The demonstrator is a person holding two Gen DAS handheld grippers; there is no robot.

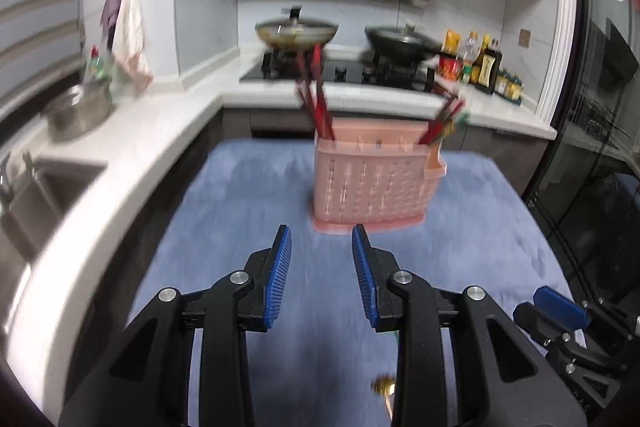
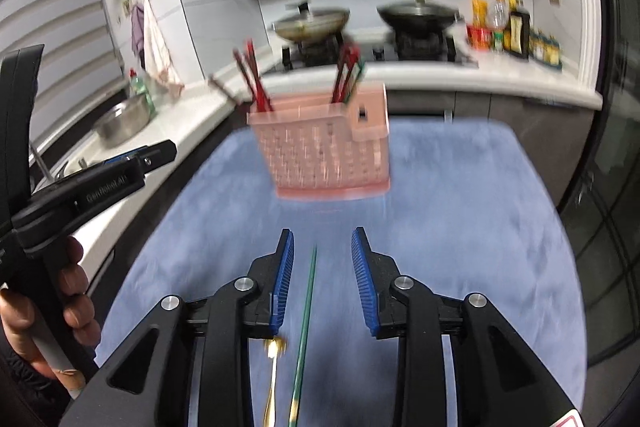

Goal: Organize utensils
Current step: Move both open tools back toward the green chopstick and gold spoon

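A pink slotted utensil holder (image 1: 372, 179) stands on the blue mat (image 1: 248, 195); it also shows in the right wrist view (image 2: 326, 151). Red chopsticks (image 1: 316, 95) lean out of its left end and more red utensils (image 1: 444, 119) out of its right end. My left gripper (image 1: 322, 251) is open and empty, short of the holder. My right gripper (image 2: 322, 255) is open above a green chopstick (image 2: 306, 319) and a gold spoon (image 2: 273, 367) lying on the mat (image 2: 460, 227). The gold spoon (image 1: 384, 389) shows partly under my left gripper.
A white counter (image 1: 132, 147) with a sink (image 1: 44, 191) and a steel bowl (image 1: 80, 111) runs along the left. A stove with two lidded woks (image 1: 296, 31) and bottles (image 1: 486, 65) is behind. The other gripper (image 2: 100, 183) and hand are at the left.
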